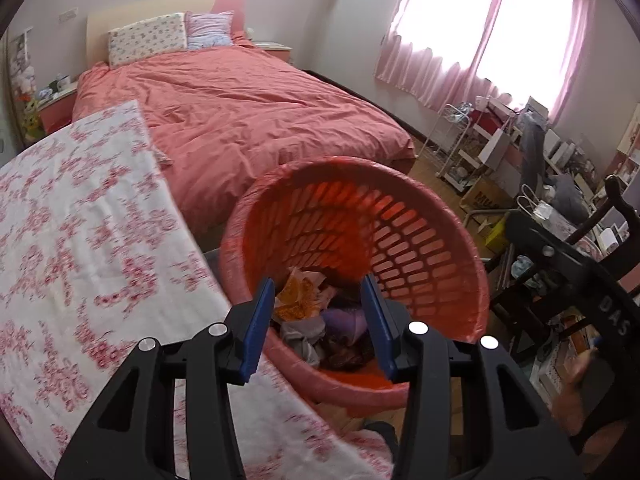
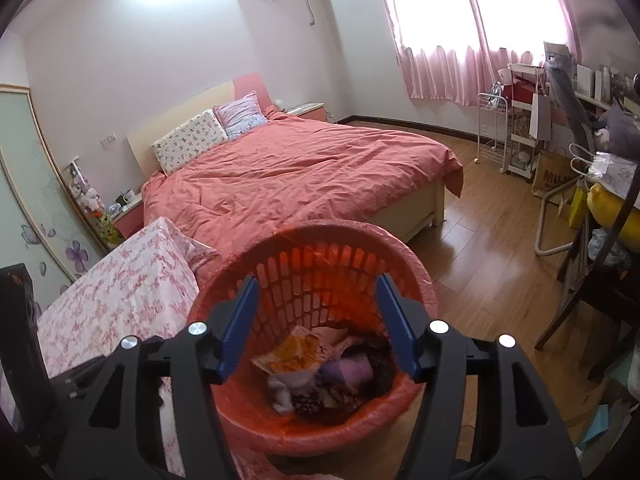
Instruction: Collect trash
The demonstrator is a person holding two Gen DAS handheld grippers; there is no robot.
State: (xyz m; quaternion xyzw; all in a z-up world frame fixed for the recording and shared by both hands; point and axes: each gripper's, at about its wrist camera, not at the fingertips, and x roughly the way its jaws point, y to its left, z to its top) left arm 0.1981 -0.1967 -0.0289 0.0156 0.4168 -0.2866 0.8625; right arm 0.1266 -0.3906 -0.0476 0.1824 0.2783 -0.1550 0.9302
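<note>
Beside the bed (image 2: 304, 168), the bin (image 1: 424, 280) is seen tilted, lined with what looks like a red bag, trash (image 2: 320, 372) piled inside, with the left gripper (image 1: 320, 320) and right gripper (image 2: 316, 320) both held spread and empty above it.

There is 1 red basket (image 2: 404, 276) at 6 o'clock, 1 bed (image 2: 304, 176) at 12 o'clock with 2 pillows (image 2: 190, 138), and 1 floral table (image 2: 120, 292) at 9 o'clock. 2 grippers show, the left gripper (image 1: 318, 316) and the right gripper (image 2: 316, 320).
</note>
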